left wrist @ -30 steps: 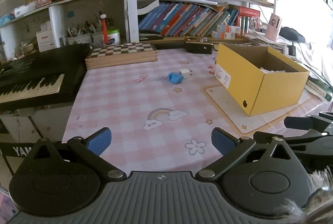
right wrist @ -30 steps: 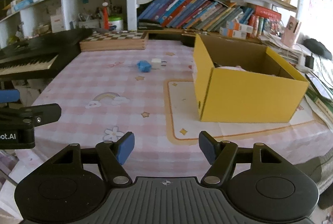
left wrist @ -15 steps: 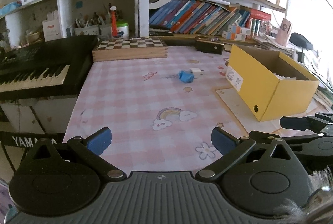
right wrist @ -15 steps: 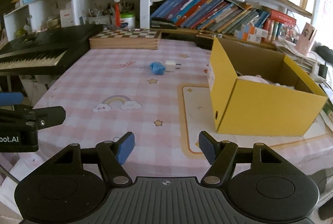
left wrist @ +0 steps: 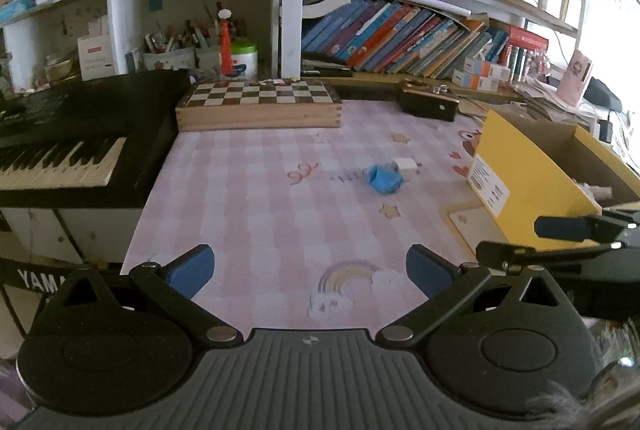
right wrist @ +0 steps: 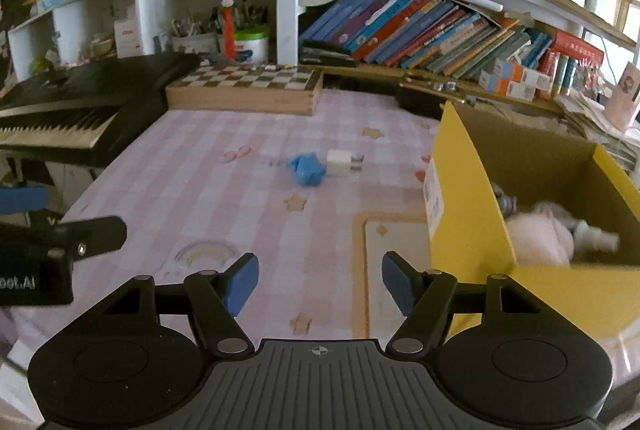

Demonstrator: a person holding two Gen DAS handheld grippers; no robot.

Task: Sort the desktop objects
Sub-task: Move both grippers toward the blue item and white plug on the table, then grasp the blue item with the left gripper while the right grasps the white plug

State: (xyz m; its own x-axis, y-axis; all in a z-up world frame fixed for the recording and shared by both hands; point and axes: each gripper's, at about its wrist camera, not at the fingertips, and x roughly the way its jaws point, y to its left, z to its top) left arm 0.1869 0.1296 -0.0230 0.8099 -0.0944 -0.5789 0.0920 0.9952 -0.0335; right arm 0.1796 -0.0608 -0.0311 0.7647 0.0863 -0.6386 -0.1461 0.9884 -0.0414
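Note:
A crumpled blue object (left wrist: 385, 179) (right wrist: 307, 170) lies mid-table on the pink checked cloth, touching a white plug adapter (left wrist: 406, 164) (right wrist: 341, 163) on its right. An open yellow cardboard box (left wrist: 532, 186) (right wrist: 468, 230) stands at the right, with a pink soft item (right wrist: 538, 240) and other things inside. My left gripper (left wrist: 310, 268) is open and empty, over the table's near part. My right gripper (right wrist: 320, 284) is also open and empty, close to the box's left wall. Each gripper shows at the edge of the other's view.
A wooden chessboard box (left wrist: 258, 106) lies at the back. A black keyboard (left wrist: 76, 138) runs along the left edge. A dark case (left wrist: 428, 104) sits behind the yellow box. Shelves of books and jars fill the background. A cream mat (right wrist: 394, 270) lies under the box.
Both grippers have moved forward over the table; the blue object, adapter and box look nearer and larger. Their jaws keep the same width.

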